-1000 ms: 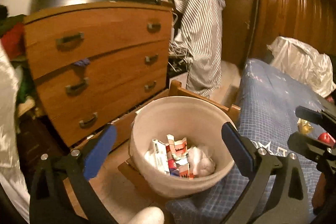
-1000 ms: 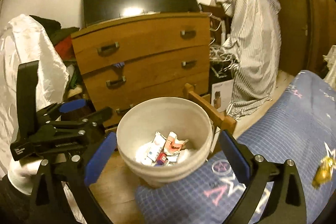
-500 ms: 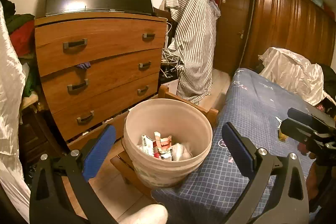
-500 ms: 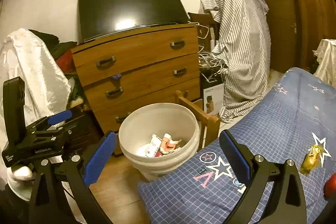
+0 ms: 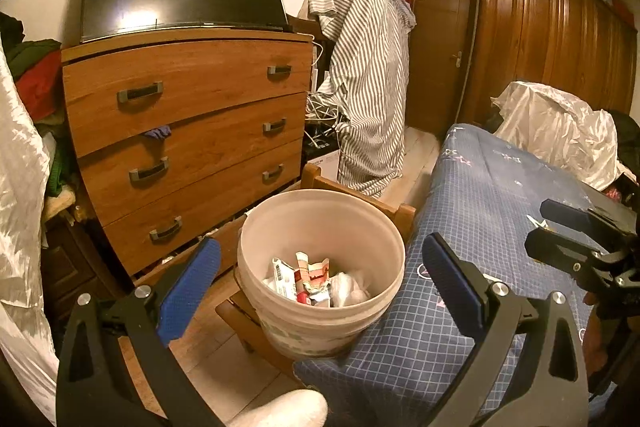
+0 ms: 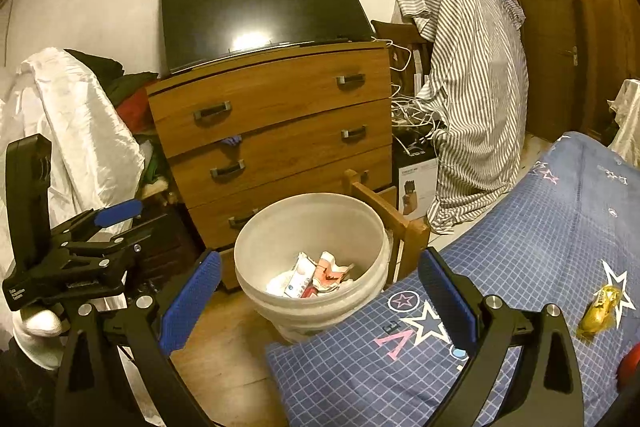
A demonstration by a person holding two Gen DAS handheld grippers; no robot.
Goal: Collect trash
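We see a white plastic bucket point(image 5: 320, 223) standing on the wooden floor point(image 6: 224, 367), pressed between the corner of the bed point(image 6: 540, 247) with its blue checked cover and a low wooden frame point(image 5: 360, 193) in front of the chest of drawers point(image 5: 192, 131). Inside it lies a small heap of trash point(image 5: 316, 281): crumpled red-and-white cartons, a printed white box and wads of white paper or plastic (we cannot read any of the printing). The heap covers only the bottom of the bucket; its walls above are bare. Our left hand-held gripper point(image 5: 320, 275) hangs over the bucket with its blue-padded fingers point(image 5: 188, 285) spread wide, one on each side of the rim as the left wrist camera sees it, holding nothing and touching nothing. Our right hand-held gripper point(image 6: 320, 285) is likewise released, jaws wide apart and empty, looking toward the bucket across the corner of the bed. More trash waits on the bed cover: a crumpled gold wrapper point(image 6: 602, 307) lies on a white star to the right of the right hand-held gripper, well apart from the bucket, and a red object point(image 6: 630, 363) shows at the frame's edge just below it (too cut off for us to name). A white-gloved hand point(image 6: 38, 321) grips the left tool's handle.
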